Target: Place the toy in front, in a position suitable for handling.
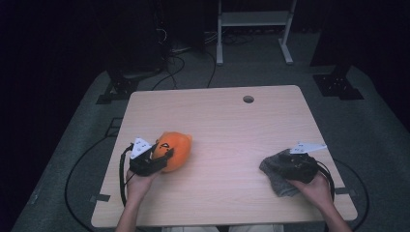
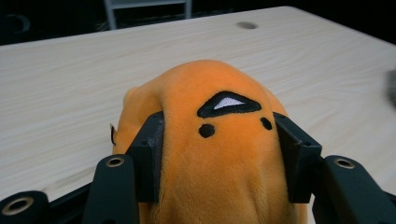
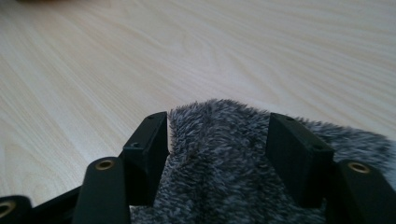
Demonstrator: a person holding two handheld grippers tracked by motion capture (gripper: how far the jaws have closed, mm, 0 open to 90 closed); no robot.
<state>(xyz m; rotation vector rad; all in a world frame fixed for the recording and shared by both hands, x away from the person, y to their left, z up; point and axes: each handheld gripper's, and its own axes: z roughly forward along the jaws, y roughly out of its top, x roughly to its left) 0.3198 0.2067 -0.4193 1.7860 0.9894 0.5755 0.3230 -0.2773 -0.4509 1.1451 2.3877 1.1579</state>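
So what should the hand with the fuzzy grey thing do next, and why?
Probably squeeze shut. The right gripper has its jaws on both sides of the grey furry cloth, which lies flat on the table, while the left gripper already pinches the orange plush toy.

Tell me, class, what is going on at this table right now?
A person at a wooden table holds a claw in each hand. The left claw is shut on an orange plush toy with a stitched face, its sides squeezed between the jaws. The right claw sits over a grey fuzzy cloth near the table's right edge, the cloth between its jaws, which do not look clamped yet.
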